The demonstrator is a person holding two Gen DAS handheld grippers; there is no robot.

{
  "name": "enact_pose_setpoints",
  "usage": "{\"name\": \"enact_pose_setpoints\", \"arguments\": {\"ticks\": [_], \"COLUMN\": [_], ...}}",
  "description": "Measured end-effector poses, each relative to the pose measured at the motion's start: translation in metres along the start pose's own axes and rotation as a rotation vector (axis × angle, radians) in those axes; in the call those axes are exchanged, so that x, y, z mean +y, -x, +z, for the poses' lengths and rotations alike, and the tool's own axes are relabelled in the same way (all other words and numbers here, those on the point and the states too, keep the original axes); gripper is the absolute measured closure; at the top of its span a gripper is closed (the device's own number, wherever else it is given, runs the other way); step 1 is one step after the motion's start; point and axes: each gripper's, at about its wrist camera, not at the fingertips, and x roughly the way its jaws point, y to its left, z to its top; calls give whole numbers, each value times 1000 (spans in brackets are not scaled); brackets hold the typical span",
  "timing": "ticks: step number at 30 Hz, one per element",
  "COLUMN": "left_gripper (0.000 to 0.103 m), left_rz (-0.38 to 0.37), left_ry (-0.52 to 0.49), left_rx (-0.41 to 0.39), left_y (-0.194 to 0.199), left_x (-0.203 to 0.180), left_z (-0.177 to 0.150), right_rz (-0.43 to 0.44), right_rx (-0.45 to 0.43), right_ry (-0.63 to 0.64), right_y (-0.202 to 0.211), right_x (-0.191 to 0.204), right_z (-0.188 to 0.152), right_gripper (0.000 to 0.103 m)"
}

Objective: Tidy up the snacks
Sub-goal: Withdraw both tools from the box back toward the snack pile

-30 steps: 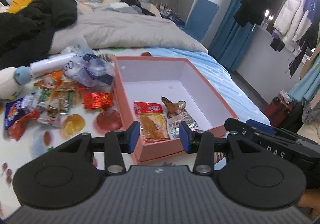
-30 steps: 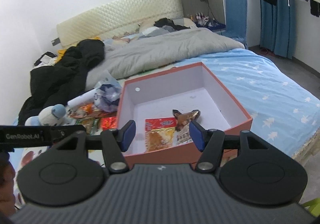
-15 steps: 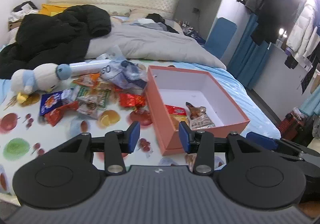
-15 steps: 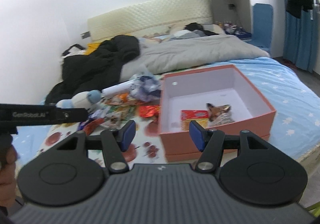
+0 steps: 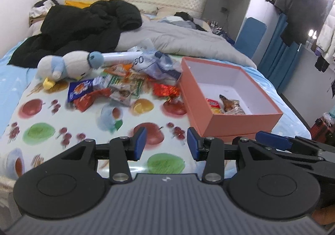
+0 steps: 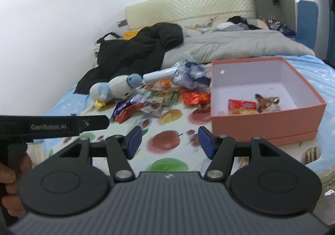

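A salmon-pink box (image 5: 211, 105) (image 6: 270, 118) with a white inside sits on the bed at the right and holds two snack packets (image 5: 227, 106) (image 6: 252, 106). A heap of loose snack packets (image 5: 117, 90) (image 6: 159, 98) lies left of the box on the fruit-print sheet. My left gripper (image 5: 166, 143) hovers open over the sheet near the bed's front edge, nothing between its blue pads. Beside it my right gripper (image 6: 169, 141) is open and empty too, left of the box's near corner. Part of the right gripper (image 5: 293, 145) shows low right in the left wrist view.
A plush penguin (image 5: 67, 66) (image 6: 116, 88) lies left of the heap, a white tube (image 5: 121, 57) behind it. A black jacket (image 5: 83, 25) and a grey duvet (image 5: 178, 40) cover the far bed. Hanging clothes (image 5: 303, 4) and a red suitcase (image 5: 322, 128) stand right.
Both grippers have pulled back and swung left from the box, so the box slid right in both views and the snack heap and plush came into view. Jaw widths look unchanged.
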Motion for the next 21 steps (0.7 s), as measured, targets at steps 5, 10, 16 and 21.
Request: {"name": "enact_pose_setpoints", "arguments": {"ticks": [5,10,16,21], "left_gripper": [55,55,50,50], "left_rz": [13,44,72,99], "left_ry": [26,74,130,160], "left_rx": [1,10,5,28], "left_y": [-4,-16,-33,-56], "left_x": [14,33,62,86], "left_z": [-4,-5,-4,-3], "right_rz": [33,52,71,88], "right_rx": [18,37,55,71], "right_ry": [25,51,70,91], "right_y": [-6,-20,-48,-74], "right_x": [13,21,27,33], "right_z": [-6,-9,0,7], "right_gripper": [41,41,41,41]}}
